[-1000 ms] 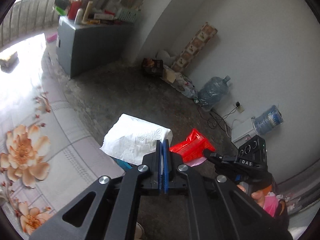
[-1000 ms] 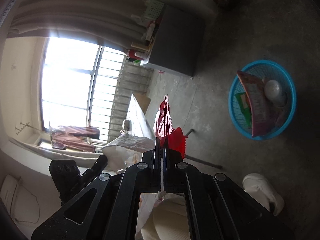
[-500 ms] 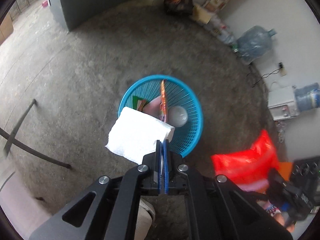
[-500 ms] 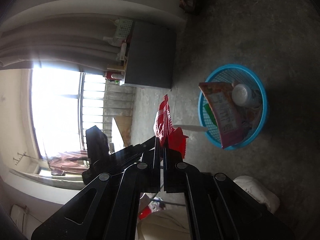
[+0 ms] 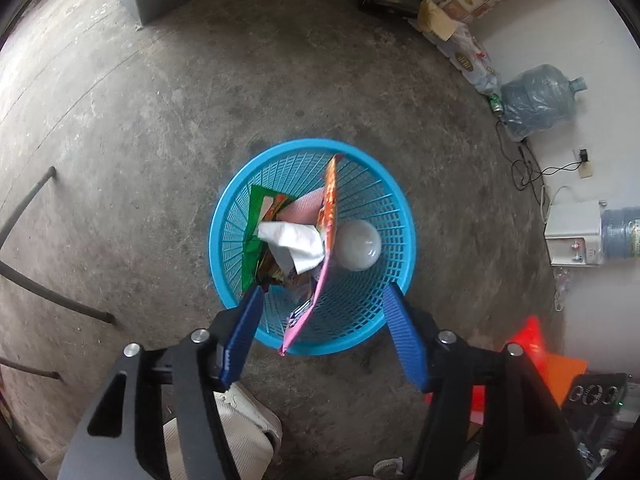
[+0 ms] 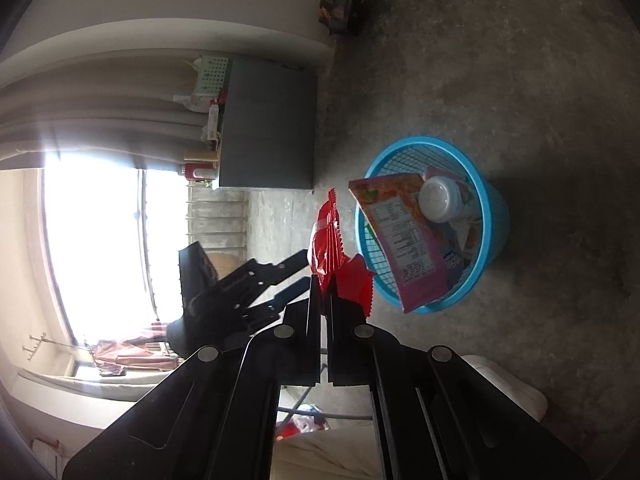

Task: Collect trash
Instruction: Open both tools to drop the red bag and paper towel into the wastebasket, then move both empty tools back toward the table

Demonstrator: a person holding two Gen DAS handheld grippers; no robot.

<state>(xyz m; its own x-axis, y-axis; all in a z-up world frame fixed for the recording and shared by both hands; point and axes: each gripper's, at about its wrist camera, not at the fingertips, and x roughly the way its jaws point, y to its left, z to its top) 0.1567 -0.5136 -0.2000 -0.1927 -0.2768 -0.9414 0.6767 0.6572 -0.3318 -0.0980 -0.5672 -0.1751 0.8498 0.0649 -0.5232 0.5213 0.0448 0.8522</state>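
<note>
The left gripper point(image 5: 324, 334) hangs spread and empty above the blue basket point(image 5: 224, 216), where a white tissue point(image 5: 294, 242) lies on other wrappers. The right gripper point(image 6: 323, 294) pinches a red wrapper point(image 6: 330, 248) at its crimped bottom edge, beside the basket. Judged light, thin and slippery, the wrapper is best held at that stiffer seam.

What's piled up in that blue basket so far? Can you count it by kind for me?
In the blue basket:
Snack wrappers: 2, the tall pink and orange wrapper and the green wrapper
Crumpled white tissue: 1
White round container: 1
Total: 4 that I can tell apart; more may lie hidden underneath.
</note>
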